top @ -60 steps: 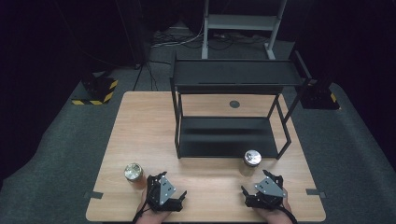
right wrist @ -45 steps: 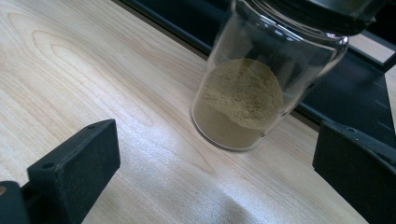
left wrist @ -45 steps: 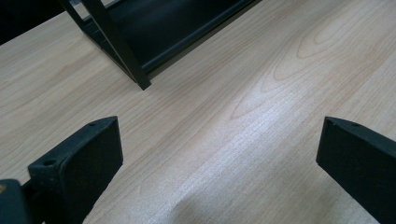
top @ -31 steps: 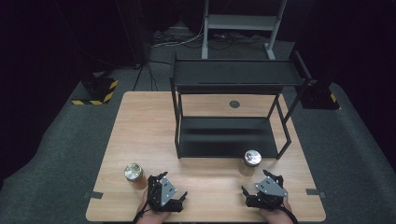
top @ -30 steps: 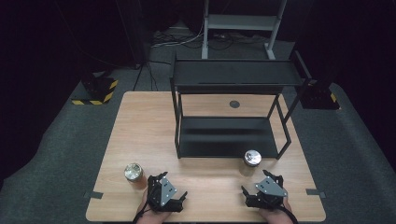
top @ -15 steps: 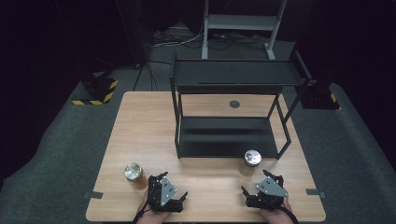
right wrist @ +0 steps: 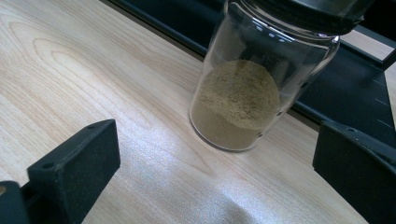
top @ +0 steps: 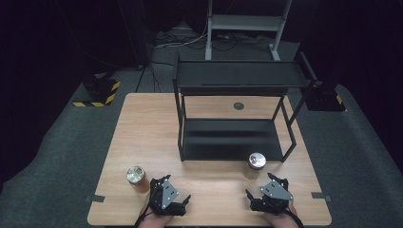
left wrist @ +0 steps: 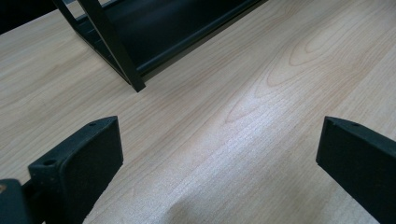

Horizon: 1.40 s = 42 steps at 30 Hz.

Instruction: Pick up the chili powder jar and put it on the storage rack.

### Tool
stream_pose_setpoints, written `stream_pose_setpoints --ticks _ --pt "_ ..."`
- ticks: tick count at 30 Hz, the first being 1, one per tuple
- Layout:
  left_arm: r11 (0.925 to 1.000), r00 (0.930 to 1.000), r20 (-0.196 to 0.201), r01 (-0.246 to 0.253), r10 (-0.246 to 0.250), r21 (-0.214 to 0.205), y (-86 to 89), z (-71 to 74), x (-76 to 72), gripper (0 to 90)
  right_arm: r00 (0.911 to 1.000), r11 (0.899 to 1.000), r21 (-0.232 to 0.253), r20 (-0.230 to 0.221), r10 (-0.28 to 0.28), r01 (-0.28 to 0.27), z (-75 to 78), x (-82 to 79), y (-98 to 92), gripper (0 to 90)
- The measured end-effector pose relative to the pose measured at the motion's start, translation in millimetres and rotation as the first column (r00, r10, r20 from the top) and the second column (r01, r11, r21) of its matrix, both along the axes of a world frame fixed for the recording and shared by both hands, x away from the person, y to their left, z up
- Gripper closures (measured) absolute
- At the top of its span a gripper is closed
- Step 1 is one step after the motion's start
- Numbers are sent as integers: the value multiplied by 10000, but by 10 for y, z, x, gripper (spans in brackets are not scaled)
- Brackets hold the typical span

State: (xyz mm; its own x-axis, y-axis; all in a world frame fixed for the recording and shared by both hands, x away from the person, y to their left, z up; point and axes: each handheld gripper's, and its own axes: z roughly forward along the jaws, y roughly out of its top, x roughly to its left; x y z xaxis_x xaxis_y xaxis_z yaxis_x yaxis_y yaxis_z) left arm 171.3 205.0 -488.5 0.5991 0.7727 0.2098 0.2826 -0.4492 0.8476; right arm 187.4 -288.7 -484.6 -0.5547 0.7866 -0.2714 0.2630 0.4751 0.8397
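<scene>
— Two grippers low on the surface [top: 142,123], fingers spread wide, holding nothing?

— Yes. The right gripper [top: 266,189] faces a glass jar [right wrist: 252,88] of tan powder just before the black rack [top: 233,114]. The left gripper [top: 167,187] sits beside another jar [top: 135,175], perhaps amber.

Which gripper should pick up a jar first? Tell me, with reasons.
Probably the right gripper. Its jaws stand open with the silver-lidded jar straight ahead of them on the table. The left gripper faces bare wood; the gold-lidded jar sits off to its side.
</scene>
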Motion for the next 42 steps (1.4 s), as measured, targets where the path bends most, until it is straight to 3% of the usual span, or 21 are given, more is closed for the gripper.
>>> stream_pose_setpoints --ticks 9,25,34,42 --pt "9995 9999 -17 107 -107 -309 22 12 -17 7 10000 10000 48 -35 -38 38 2 3 -1 0" --pt "9874 9927 1074 706 -556 -1417 215 318 -297 4 9999 9999 85 -101 93 -92 9 20 -22 0" --pt "9843 9853 1707 388 -90 -1721 403 421 -411 4 10000 9999 103 -58 41 -40 4 13 -23 0" --pt "9816 9809 1880 -130 494 -1905 550 439 -461 4 9999 9999 156 -120 46 -44 9 23 -32 0"
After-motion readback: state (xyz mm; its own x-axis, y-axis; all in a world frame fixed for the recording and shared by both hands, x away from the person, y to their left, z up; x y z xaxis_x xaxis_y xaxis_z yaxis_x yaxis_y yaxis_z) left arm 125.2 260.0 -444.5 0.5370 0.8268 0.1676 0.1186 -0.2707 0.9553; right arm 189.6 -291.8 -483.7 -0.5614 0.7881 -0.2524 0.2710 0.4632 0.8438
